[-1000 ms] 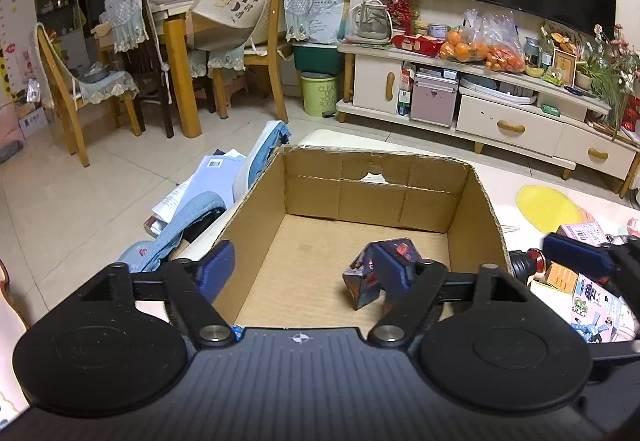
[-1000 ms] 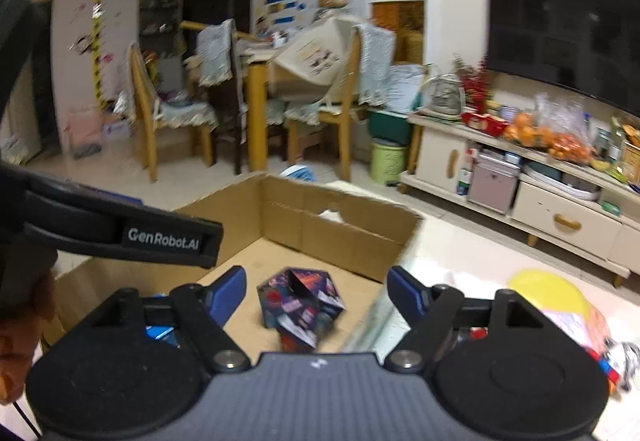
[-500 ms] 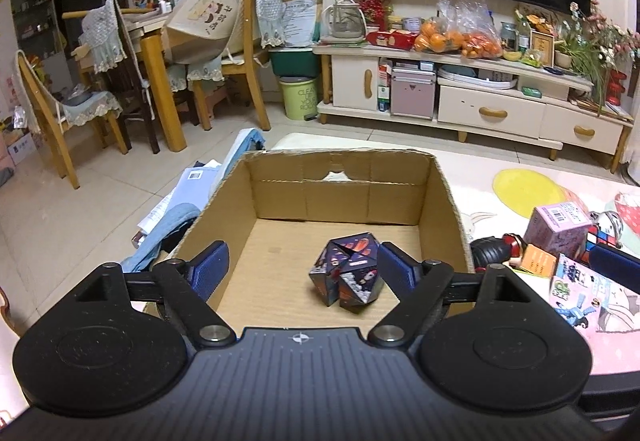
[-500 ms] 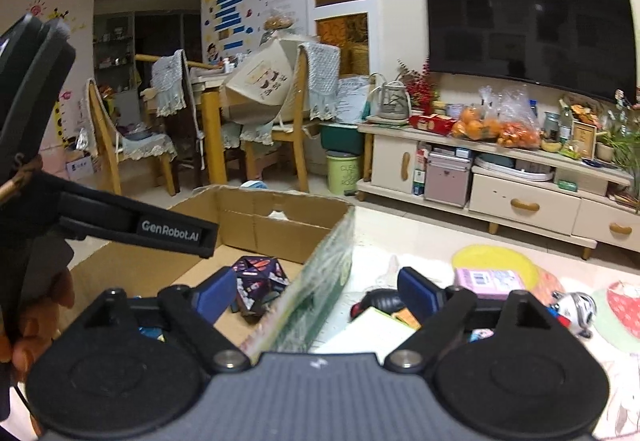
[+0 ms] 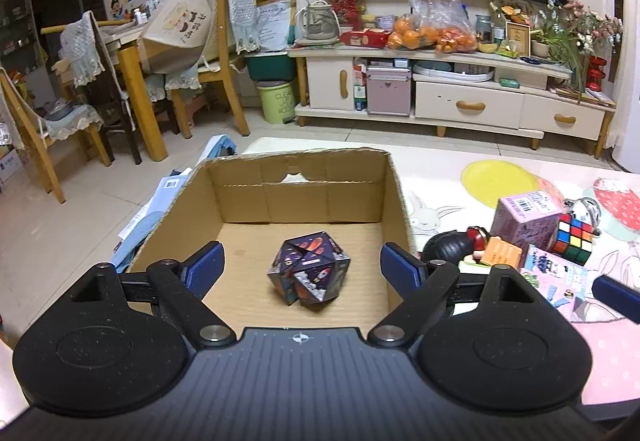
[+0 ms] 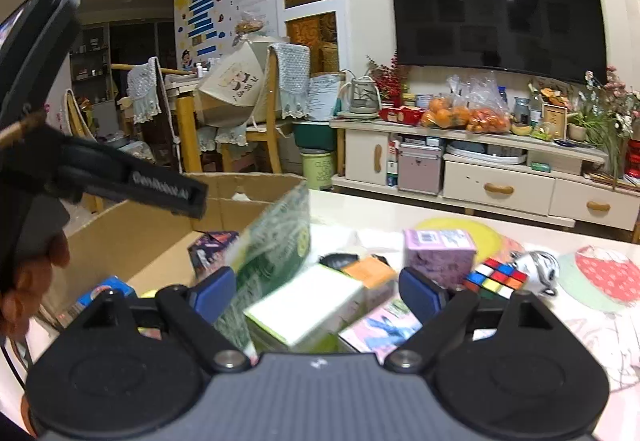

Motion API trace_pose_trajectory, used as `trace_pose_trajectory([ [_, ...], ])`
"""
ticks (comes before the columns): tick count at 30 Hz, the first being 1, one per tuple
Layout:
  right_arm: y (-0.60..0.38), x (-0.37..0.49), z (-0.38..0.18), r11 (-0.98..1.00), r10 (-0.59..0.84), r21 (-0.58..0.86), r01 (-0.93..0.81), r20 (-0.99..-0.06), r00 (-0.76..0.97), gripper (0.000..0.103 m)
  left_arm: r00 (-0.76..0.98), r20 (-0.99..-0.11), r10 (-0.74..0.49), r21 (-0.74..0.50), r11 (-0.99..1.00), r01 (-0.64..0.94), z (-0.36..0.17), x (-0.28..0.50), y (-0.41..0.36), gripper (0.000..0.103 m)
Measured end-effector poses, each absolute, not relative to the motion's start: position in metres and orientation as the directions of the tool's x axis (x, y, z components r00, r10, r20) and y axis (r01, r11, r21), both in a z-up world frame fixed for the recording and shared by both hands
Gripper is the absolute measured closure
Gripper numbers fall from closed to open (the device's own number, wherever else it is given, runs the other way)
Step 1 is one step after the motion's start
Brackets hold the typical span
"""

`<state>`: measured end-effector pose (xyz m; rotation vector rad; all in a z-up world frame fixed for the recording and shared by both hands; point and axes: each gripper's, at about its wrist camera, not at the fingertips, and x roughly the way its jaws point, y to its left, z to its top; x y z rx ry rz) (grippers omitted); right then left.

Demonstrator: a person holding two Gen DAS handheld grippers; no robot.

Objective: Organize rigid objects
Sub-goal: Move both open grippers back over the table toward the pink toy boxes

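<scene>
1. Change first: my right gripper point(image 6: 316, 293) has swung from over the open brown cardboard box point(image 5: 394, 197) out past its right wall. It now faces the loose items on the table. The dark faceted puzzle cube point(image 5: 310, 268) has come to rest alone on the box floor, so I judge one object stored.
2. My left gripper point(image 5: 302, 268) stays over the box, jaws at their widest, with the puzzle cube between them but untouched.
3. Right jaws stand wide and empty. Between them lie a white-topped green box point(image 6: 304, 311) and a pink printed card point(image 6: 380, 329), neither pinched.
4. At 2 o'clock from the right gripper sit a lilac carton point(image 6: 438, 255) and a multicoloured twist cube point(image 6: 496, 277).
5. Edges: the green-printed box wall point(image 6: 276, 257) stands just beside my right gripper's 9 o'clock finger. Open tabletop lies toward 3 o'clock.
</scene>
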<state>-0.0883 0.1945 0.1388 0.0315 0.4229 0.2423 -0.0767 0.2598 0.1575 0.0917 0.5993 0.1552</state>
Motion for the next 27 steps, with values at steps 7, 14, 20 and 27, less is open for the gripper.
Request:
trace_pose_trajectory([
  [7, 0.184, -0.091, 0.108, 0.981, 0.186, 0.030, -0.194, -0.446, 0.875, 0.012, 0.819, -0.550, 0.164, 0.137, 0.985, -0.106, 0.157, -0.075, 0.265, 0.000],
  [14, 0.168, -0.072, 0.086, 0.984, 0.155, -0.007, -0.180, -0.479, 0.864, 0.012, 0.828, -0.544, 0.138, 0.134, 0.988, -0.077, 0.157, -0.073, 0.266, 0.000],
  [20, 0.150, -0.054, 0.076, 0.975, 0.191, -0.002, -0.221, -0.498, 0.846, 0.005, 0.837, -0.538, 0.102, 0.122, 0.992, -0.042, 0.156, -0.075, 0.263, 0.000],
  [27, 0.146, -0.045, 0.071, 0.948, 0.277, 0.000, -0.317, -0.490, 0.827, 0.002, 0.841, -0.535, 0.082, 0.135, 0.991, -0.011, 0.154, -0.077, 0.257, 0.000],
])
